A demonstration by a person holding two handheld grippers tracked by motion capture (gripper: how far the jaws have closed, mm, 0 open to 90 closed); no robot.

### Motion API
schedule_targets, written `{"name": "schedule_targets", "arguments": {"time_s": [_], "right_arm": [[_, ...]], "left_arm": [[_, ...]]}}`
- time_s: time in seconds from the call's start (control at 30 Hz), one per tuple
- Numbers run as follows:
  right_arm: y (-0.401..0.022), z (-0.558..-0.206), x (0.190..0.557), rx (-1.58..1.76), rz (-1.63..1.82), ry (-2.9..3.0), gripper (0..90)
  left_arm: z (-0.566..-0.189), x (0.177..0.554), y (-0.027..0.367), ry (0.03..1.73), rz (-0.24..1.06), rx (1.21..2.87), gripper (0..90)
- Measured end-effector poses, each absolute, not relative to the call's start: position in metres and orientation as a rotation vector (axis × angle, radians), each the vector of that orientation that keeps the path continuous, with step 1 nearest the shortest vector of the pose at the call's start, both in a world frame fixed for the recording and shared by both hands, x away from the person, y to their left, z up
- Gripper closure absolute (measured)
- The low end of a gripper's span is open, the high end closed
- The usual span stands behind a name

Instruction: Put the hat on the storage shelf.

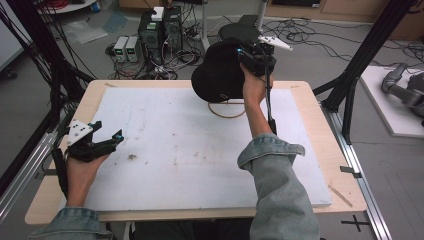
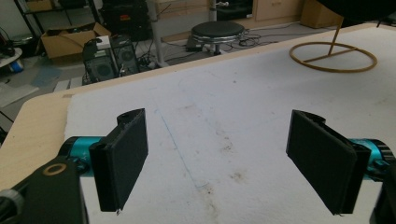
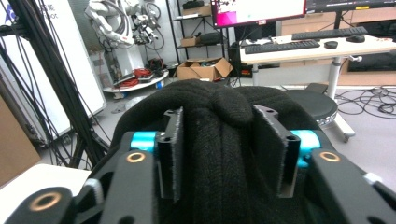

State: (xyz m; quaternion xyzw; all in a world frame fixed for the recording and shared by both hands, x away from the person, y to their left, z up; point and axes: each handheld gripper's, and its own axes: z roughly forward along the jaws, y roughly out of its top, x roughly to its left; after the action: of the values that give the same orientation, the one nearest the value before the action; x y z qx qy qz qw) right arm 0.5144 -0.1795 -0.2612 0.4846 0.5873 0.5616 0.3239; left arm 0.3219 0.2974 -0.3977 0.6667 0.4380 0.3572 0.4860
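We have the right tool (image 1: pixel 248 54) up at the far edge of the counter (image 1: pixel 50 200), on a black hat (image 1: pixel 220 75) that sits over a wooden stand w/ a ring base (image 1: pixel 226 110). In the right gripper view a fold of knit bulges between the jaws; they stand partly apart around it and we can't tell for sure if the pads still press, so we'd call it a loose hold at best. The hat (image 3: pixel 219 116) looks draped on the stand's top, ring base (image 2: pixel 332 57) flat on the white mat (image 1: pixel 175 150). Left tool (image 1: pixel 102 139) rests near the left edge, jaws wide apart, nothing between them. To do this step well, we think: open fully before pulling away, so the knit doesn't snag on the pads and drag the hat off; back out straight along the jaws, not sideways; check the hat is centred on the stand, since a lopsided drape could slip. Keep the left tool ready to steady the base if it tips.
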Motion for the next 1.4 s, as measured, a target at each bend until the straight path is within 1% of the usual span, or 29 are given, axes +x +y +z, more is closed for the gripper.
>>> {"name": "schedule_targets", "arguments": {"time_s": [0.07,0.2,0.37,0.67,1.0,1.4], "right_arm": [[-0.18,-0.2619,0.515,1.272,1.471,1.541,50.2],[-0.181,-0.2629,0.5161,1.285,1.476,1.539,47.2],[-0.1819,-0.2646,0.5176,1.31,1.483,1.537,37.8],[-0.1844,-0.2663,0.5188,1.345,1.49,1.541,28.3],[-0.1852,-0.266,0.5187,1.336,1.511,1.554,22.5],[-0.187,-0.2631,0.5163,1.305,1.498,1.563,21.4]], "left_arm": [[-0.3977,0.3219,0.2975,1.066,0.87,1.623,21.1],[-0.3978,0.3219,0.2971,1.068,0.868,1.622,21.1],[-0.3977,0.3219,0.2975,1.065,0.869,1.623,21.1],[-0.3973,0.3217,0.298,1.067,0.872,1.623,21.1],[-0.3972,0.3217,0.2982,1.066,0.873,1.619,21.1],[-0.397,0.3213,0.299,1.066,0.874,1.621,21.1]]}}
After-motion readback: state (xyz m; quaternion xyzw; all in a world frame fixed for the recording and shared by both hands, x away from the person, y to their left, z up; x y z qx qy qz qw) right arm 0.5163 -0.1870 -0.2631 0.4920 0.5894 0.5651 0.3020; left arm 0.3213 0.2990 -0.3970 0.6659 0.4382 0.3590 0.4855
